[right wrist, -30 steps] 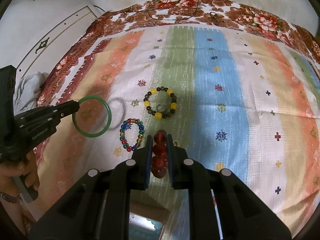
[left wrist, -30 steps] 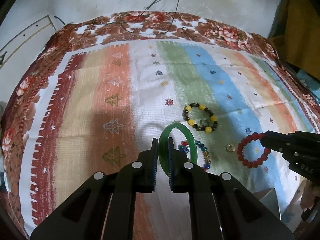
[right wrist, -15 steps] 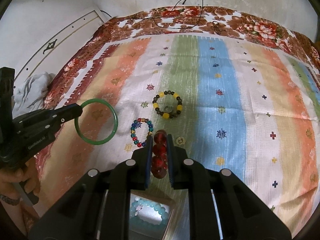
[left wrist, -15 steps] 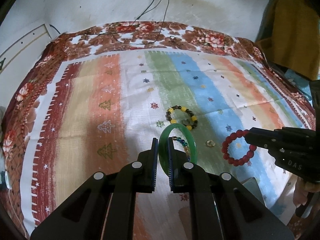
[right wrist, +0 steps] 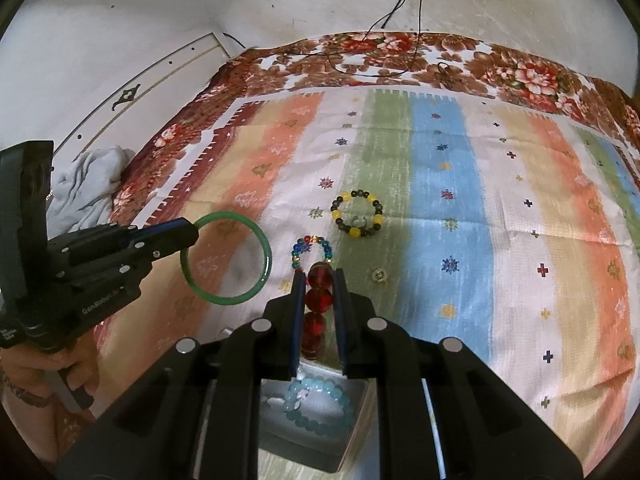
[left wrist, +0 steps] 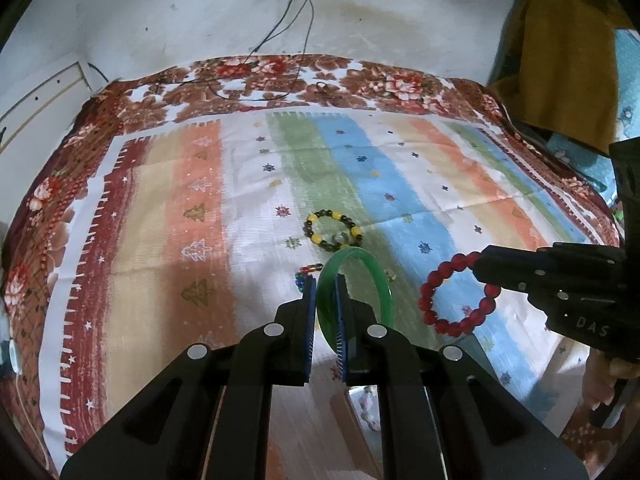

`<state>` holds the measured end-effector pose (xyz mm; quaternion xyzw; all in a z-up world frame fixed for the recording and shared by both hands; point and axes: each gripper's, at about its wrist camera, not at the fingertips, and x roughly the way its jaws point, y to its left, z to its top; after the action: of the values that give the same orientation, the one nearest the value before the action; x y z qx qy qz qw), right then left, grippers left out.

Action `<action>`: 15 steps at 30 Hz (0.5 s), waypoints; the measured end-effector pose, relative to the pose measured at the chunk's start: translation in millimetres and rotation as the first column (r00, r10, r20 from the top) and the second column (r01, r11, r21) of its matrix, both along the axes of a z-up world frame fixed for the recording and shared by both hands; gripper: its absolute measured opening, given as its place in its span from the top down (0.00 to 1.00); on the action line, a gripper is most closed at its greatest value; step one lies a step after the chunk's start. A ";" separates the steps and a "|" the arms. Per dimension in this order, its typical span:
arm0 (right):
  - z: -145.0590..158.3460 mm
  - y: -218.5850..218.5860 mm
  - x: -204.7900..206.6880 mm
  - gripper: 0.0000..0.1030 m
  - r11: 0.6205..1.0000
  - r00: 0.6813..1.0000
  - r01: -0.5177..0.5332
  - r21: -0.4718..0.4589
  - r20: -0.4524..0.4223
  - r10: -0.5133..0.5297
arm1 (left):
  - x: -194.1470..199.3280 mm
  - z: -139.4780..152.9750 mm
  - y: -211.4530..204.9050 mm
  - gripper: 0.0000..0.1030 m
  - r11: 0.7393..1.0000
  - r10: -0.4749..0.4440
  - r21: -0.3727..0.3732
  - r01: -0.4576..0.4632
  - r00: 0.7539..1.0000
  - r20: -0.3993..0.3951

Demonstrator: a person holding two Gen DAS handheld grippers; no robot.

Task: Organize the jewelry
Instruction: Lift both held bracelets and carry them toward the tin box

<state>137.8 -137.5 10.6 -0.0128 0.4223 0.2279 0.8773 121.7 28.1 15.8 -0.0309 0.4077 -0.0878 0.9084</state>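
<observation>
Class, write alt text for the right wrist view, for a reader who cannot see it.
The right gripper holds a red bead bracelet above a metal tin containing a pale blue bracelet. At left, the left gripper holds a green bangle over a striped cloth, where two beaded bracelets lie.

You've lifted both claws back and up off the striped cloth (left wrist: 400,184). The yellow-and-dark bead bracelet (right wrist: 357,214) and the multicoloured one (right wrist: 310,250) now lie farther ahead of your right claw (right wrist: 318,280), and a tin (right wrist: 352,440) holding a pale blue bracelet (right wrist: 320,402) shows beneath it.
</observation>
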 end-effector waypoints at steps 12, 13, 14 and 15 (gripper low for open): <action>3.1 -6.0 -30.8 0.86 1.000 1.000 -0.015 0.012 0.014 0.015 | -29.9 0.0 -9.2 0.92 0.999 -0.042 -0.010 0.042 0.999 0.011; 2.6 -6.5 -33.2 0.86 1.000 1.000 -0.017 0.014 0.012 0.017 | -31.7 0.1 -10.6 0.92 0.999 -0.046 -0.011 0.046 0.999 0.010; 2.4 -7.2 -36.3 0.86 1.000 1.000 -0.022 0.020 0.009 0.022 | -34.4 0.0 -12.7 0.92 0.999 -0.052 -0.013 0.052 0.999 0.011; 2.1 -8.0 -38.5 0.86 0.999 1.000 -0.022 0.027 0.007 0.022 | -36.5 -0.1 -13.7 0.92 0.998 -0.056 -0.014 0.056 0.998 0.012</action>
<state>99.3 -145.5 12.7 -0.0062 0.4159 0.2431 0.8763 85.2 14.4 15.6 -0.0251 0.4025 -0.1163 0.9076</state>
